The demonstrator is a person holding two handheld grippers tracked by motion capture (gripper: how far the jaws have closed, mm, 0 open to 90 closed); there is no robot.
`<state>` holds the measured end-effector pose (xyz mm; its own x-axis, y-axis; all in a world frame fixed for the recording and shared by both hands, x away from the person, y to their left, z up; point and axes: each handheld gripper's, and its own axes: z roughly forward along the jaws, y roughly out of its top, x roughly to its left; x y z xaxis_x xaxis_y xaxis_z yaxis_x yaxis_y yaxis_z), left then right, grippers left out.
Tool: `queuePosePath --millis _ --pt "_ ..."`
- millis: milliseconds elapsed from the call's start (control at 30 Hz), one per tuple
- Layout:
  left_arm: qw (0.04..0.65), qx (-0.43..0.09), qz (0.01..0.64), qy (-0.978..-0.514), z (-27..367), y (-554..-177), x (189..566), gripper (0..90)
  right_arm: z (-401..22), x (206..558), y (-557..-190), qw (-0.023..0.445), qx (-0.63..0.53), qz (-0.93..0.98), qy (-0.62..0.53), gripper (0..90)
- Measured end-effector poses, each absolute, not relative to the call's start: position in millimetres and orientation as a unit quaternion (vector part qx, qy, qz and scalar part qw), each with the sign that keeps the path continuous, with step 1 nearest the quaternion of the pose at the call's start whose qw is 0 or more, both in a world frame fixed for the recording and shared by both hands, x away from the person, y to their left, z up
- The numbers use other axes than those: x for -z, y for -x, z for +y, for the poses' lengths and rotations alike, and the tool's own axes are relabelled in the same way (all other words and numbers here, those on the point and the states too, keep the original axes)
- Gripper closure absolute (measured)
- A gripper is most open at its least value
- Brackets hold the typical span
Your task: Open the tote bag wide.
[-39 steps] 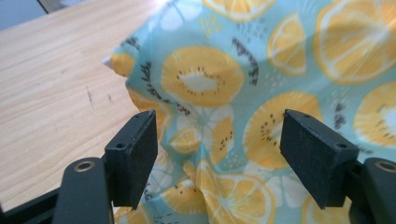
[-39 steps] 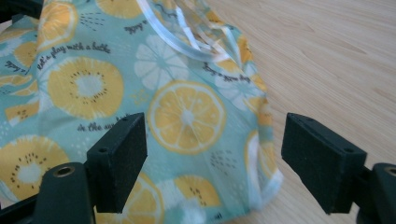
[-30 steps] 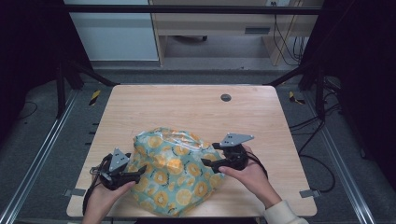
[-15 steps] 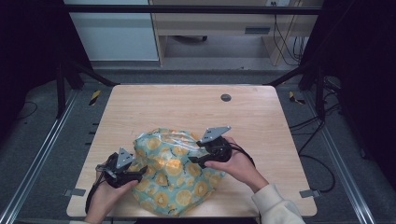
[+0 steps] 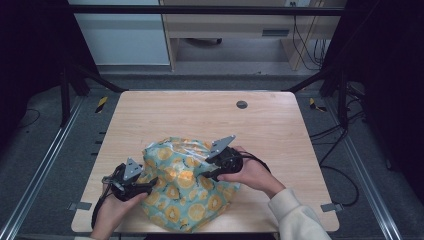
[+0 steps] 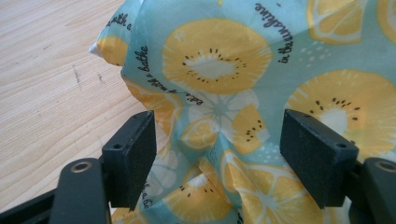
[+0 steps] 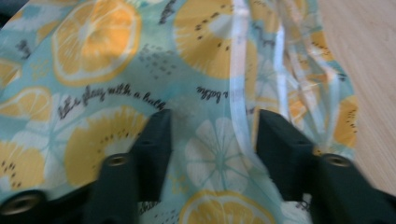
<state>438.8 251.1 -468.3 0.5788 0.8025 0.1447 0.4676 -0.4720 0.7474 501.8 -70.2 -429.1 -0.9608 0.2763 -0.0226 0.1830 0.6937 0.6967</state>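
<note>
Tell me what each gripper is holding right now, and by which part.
Neither has a grip yet. The left gripper stands open around a fold of the bag; the right gripper, just closing, straddles the fabric without pinching it.

High view looks down over the table; both gripper views sit close against the same fruit-print cloth

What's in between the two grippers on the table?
The fruit-print bag lies between the left gripper and the right gripper, as the high view shows.

Right gripper further onto cloth, narrower.
</note>
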Motion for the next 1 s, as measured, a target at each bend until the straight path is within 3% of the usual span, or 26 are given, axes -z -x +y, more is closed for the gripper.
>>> queuePosePath --millis 167,300,733,1000 --pt "0.343 -0.246 0.39 -0.818 252.6 -438.0 466.5 27.7 -72.6 429.3 -496.5 0.061 -0.364 0.922 -0.114 78.1" --pt "0.351 -0.246 0.39 -0.815 253.4 -435.4 462.7 28.5 -77.9 425.4 -492.9 0.066 -0.376 0.917 -0.12 87.8" --pt "0.397 -0.262 0.392 -0.787 256.1 -435.3 418.7 28.1 -89.0 402.5 -472.7 0.08 -0.421 0.896 -0.122 90.0" --pt "0.381 -0.253 0.378 -0.805 239.4 -454.7 394.8 23.0 -85.0 401.8 -458.6 0.072 -0.428 0.893 -0.117 90.0"
